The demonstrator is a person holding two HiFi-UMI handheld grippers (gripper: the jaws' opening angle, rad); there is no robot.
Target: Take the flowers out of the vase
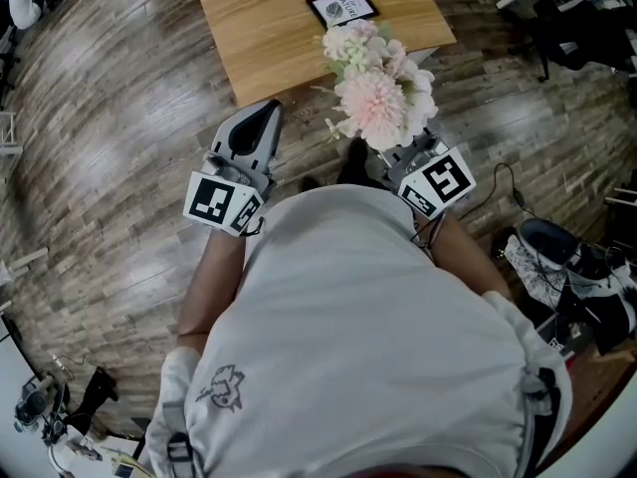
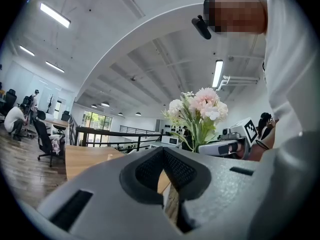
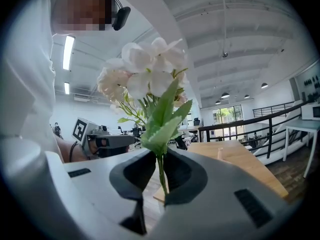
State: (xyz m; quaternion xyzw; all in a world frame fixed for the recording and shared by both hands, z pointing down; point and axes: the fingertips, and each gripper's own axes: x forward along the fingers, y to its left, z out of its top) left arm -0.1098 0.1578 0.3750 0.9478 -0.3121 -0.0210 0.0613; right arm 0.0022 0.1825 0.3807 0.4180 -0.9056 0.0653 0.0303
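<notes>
**Flowers are up in the air, right claw's got them**

Both forearms reach forward from the person's sides, with the grippers held roughly level. The right gripper (image 3: 161,159) is pinched narrow on the thin green stem of the flowers (image 1: 378,83). That leaves the pink-and-white bunch standing upright in the air by the near edge of the wooden table (image 1: 269,38). The left gripper (image 2: 162,153) sits beside it, jaws together with nothing in them. Writing-wise, a framed sign (image 1: 343,6) lies on the table, but the lettering is too small to read properly. The white shirt (image 1: 348,317) has a small line drawing printed on it.
</notes>
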